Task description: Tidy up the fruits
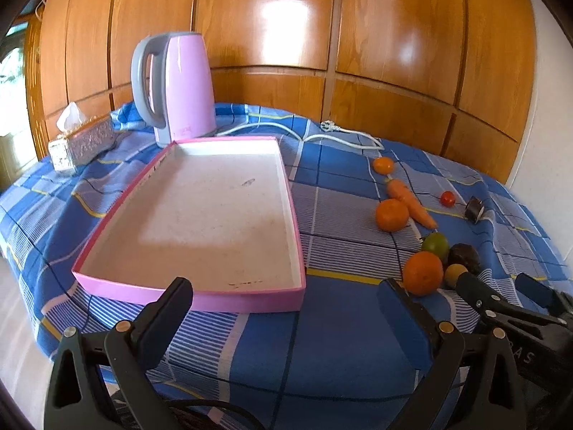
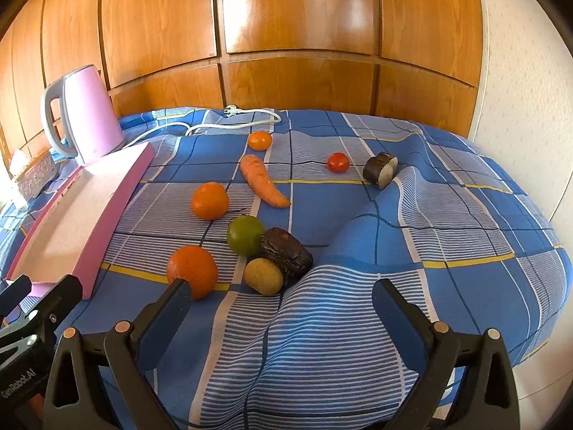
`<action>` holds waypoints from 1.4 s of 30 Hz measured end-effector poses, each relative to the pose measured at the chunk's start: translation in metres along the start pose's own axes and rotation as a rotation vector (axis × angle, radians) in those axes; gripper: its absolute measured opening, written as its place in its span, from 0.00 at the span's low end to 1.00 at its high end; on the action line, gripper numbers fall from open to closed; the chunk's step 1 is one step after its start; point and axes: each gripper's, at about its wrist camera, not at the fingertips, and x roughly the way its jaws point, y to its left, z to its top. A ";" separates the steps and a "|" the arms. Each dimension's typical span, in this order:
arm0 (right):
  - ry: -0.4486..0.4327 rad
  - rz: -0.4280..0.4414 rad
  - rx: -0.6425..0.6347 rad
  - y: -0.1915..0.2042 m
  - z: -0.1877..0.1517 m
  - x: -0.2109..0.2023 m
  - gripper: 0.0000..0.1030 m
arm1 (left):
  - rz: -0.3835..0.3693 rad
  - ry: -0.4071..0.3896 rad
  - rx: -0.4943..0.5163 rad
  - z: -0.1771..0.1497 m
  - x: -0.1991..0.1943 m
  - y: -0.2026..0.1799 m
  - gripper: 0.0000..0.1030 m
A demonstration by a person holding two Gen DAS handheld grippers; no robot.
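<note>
An empty pink tray (image 1: 107,279) (image 2: 118,200) lies on the left of the blue checked cloth. To its right lie three oranges: near (image 2: 192,271) (image 1: 422,273), middle (image 2: 210,200) (image 1: 391,214), far (image 2: 260,140) (image 1: 384,165). There are also a carrot (image 2: 264,180) (image 1: 412,202), a green fruit (image 2: 245,235) (image 1: 435,245), a kiwi (image 2: 263,275) (image 1: 454,275), a dark brown fruit (image 2: 286,252) (image 1: 465,256), a small tomato (image 2: 338,162) (image 1: 447,198) and a cut dark piece (image 2: 380,169) (image 1: 475,209). My left gripper (image 1: 286,294) is open before the tray's near edge. My right gripper (image 2: 281,295) is open just short of the kiwi.
A pink kettle (image 1: 179,86) (image 2: 86,114) stands behind the tray, its white cord (image 1: 340,136) (image 2: 236,122) trailing across the back. A tissue box (image 1: 84,139) sits at far left. The cloth bunches into a ridge (image 2: 376,236) on the right. Wooden panels back the table.
</note>
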 end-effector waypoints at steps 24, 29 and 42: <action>0.004 0.000 -0.009 0.000 0.000 0.001 0.99 | -0.031 -0.018 0.000 -0.002 -0.001 -0.002 1.00; 0.004 0.000 -0.009 0.000 -0.001 0.001 0.99 | -0.034 -0.017 -0.001 -0.001 -0.001 -0.002 1.00; 0.002 -0.003 -0.014 0.001 -0.001 0.000 0.99 | -0.026 -0.031 -0.006 -0.002 -0.004 -0.002 1.00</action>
